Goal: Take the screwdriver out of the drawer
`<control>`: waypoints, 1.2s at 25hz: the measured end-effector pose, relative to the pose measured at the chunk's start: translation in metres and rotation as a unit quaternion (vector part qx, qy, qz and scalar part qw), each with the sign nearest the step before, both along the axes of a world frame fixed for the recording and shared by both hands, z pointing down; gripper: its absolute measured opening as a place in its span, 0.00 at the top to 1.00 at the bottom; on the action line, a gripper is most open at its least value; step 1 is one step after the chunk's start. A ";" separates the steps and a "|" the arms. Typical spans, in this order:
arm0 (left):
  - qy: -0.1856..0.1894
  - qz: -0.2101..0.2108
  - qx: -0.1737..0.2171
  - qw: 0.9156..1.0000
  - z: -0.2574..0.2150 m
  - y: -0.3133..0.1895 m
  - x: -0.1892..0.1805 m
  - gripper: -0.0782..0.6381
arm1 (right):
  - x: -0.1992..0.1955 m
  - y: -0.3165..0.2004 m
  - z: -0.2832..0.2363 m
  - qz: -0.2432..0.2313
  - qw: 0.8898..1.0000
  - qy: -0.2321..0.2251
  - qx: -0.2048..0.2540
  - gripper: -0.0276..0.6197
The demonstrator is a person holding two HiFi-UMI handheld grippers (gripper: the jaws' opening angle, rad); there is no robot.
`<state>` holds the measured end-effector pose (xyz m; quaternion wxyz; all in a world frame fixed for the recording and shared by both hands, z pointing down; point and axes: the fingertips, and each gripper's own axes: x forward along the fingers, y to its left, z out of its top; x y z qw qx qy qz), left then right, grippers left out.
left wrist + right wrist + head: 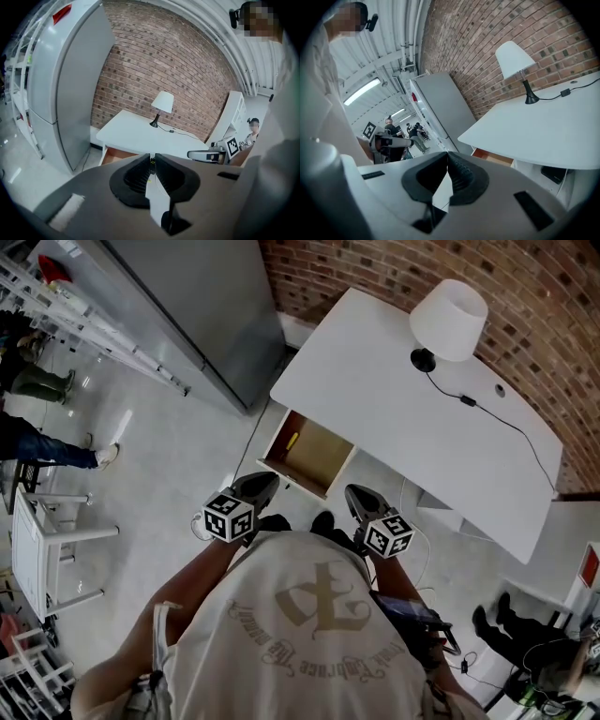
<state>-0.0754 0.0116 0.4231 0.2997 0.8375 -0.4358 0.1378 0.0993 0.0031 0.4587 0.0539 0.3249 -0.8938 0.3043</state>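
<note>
Left gripper point(258, 486) and right gripper point(359, 498) were both clenched empty, well short of the drawer point(323, 454). Screwdriver point(292, 440) lay by its side wall, so going in shut would probably just shove it into the corner.

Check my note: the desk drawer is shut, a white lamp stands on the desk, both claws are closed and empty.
Not shut: the head view shows the drawer pulled open. The white lamp stands on the desk; the left claw and right claw are closed and empty.
</note>
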 end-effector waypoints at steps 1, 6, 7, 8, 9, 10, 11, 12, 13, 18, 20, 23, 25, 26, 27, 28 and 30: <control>-0.001 -0.006 0.000 1.000 -0.001 -0.002 -0.004 0.84 | 0.000 -0.001 0.000 -0.003 1.000 0.001 -0.002 0.95; -0.004 -0.029 -0.013 0.999 0.007 -0.001 -0.017 0.84 | -0.002 0.001 0.010 -0.008 1.000 0.004 -0.018 0.95; -0.005 -0.028 -0.016 0.999 0.010 0.000 -0.017 0.84 | -0.003 0.002 0.012 -0.008 1.000 0.004 -0.021 0.95; -0.006 -0.025 -0.019 0.999 0.012 0.001 -0.017 0.84 | -0.004 0.004 0.014 -0.007 1.000 0.004 -0.024 0.95; -0.008 -0.020 -0.023 1.000 0.014 0.003 -0.016 0.84 | -0.006 0.006 0.016 -0.007 1.000 0.003 -0.028 0.95; -0.010 -0.013 -0.027 0.999 0.017 0.005 -0.015 0.84 | -0.008 0.009 0.019 -0.006 0.999 0.003 -0.032 0.95; -0.012 -0.007 -0.032 0.999 0.020 0.007 -0.014 0.84 | -0.010 0.011 0.021 -0.004 0.999 0.004 -0.036 0.95; -0.014 0.000 -0.036 0.999 0.024 0.008 -0.014 0.84 | -0.011 0.012 0.024 -0.003 0.999 0.004 -0.040 0.95; -0.016 0.005 -0.041 0.999 0.029 0.008 -0.014 0.84 | -0.013 0.013 0.027 0.000 0.999 0.005 -0.043 0.95; -0.028 0.029 -0.058 0.997 0.047 0.000 -0.019 0.84 | -0.019 0.016 0.033 0.022 0.998 0.012 -0.055 0.95; -0.027 0.037 -0.056 0.997 0.047 -0.009 -0.019 0.85 | -0.022 0.016 0.032 0.028 0.998 0.017 -0.056 0.95; -0.021 0.055 -0.058 0.997 0.058 -0.019 -0.022 0.85 | -0.028 0.013 0.031 0.041 0.997 0.029 -0.055 0.95; -0.016 0.065 -0.058 0.996 0.063 -0.023 -0.026 0.85 | -0.033 0.012 0.029 0.051 0.997 0.034 -0.055 0.95; -0.015 0.070 -0.057 0.996 0.064 -0.025 -0.028 0.85 | -0.036 0.011 0.028 0.055 0.996 0.036 -0.054 0.95; -0.016 0.075 -0.055 0.996 0.065 -0.028 -0.031 0.85 | -0.039 0.010 0.027 0.059 0.996 0.037 -0.052 0.95; -0.018 0.079 -0.053 0.995 0.068 -0.030 -0.033 0.85 | -0.041 0.009 0.027 0.063 0.996 0.040 -0.052 0.95; -0.025 0.086 -0.053 0.995 0.074 -0.035 -0.040 0.85 | -0.046 0.008 0.028 0.071 0.995 0.045 -0.052 0.95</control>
